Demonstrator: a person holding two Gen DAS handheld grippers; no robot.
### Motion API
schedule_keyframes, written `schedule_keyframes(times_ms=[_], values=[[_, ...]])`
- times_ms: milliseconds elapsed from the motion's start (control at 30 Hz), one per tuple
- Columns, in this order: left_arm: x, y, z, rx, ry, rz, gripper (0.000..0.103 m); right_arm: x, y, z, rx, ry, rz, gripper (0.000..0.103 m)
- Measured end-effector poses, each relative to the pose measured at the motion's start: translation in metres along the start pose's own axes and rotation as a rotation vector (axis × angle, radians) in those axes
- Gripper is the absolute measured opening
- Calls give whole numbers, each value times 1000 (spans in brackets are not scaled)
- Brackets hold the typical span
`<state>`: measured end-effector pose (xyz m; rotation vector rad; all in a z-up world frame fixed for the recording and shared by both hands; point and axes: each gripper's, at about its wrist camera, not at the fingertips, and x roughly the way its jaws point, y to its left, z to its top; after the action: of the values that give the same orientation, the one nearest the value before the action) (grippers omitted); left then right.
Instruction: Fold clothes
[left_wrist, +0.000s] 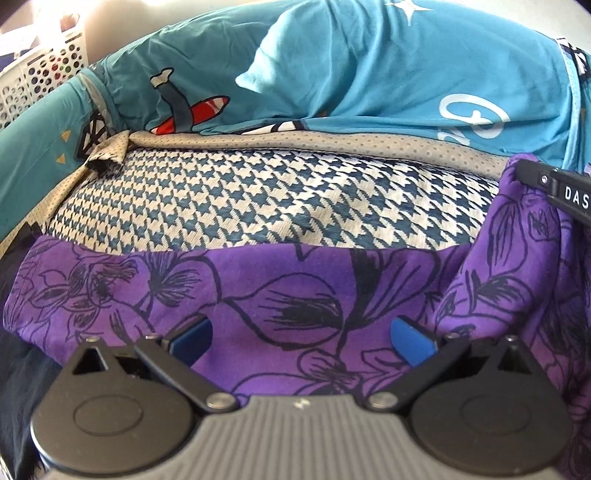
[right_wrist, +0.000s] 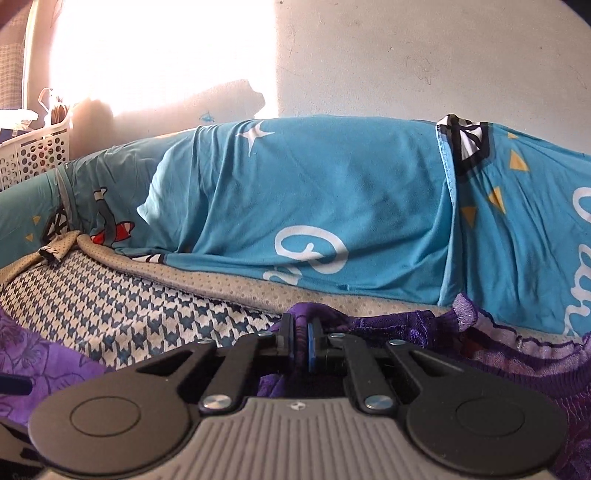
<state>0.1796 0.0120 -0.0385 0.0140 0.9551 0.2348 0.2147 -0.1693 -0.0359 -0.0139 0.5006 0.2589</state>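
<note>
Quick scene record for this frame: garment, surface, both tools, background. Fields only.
garment: purple floral cloth, front edge of the bed
surface: houndstooth blanket, teal printed sheet bunched behind it
left tool: open over the purple cloth, not gripping
right tool: shut on the cloth's edge
background: white perforated basket, far left

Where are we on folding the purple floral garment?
Done: nothing looks folded yet; the purple floral garment lies rumpled on the houndstooth cloth. In hand: the right gripper is shut on a bunched edge of it; the left gripper is open over the fabric, gripping nothing. Left: a left-side grip, then the folds themselves.
</note>
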Motion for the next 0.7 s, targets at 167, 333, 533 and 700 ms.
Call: schedule_keyframes(times_ms=[167, 333, 533, 700], values=[[2, 9, 2, -21, -7, 61, 103, 22, -1, 14, 66, 7, -7, 8], [8, 28, 6, -81, 17, 92, 103, 46, -4, 4, 58, 121, -68, 9], [9, 60, 11, -158, 27, 137, 103, 10, -8, 14, 86, 20, -116, 24], [0, 85, 16, -228, 10, 140, 103, -14, 15, 25, 53, -7, -31, 25]])
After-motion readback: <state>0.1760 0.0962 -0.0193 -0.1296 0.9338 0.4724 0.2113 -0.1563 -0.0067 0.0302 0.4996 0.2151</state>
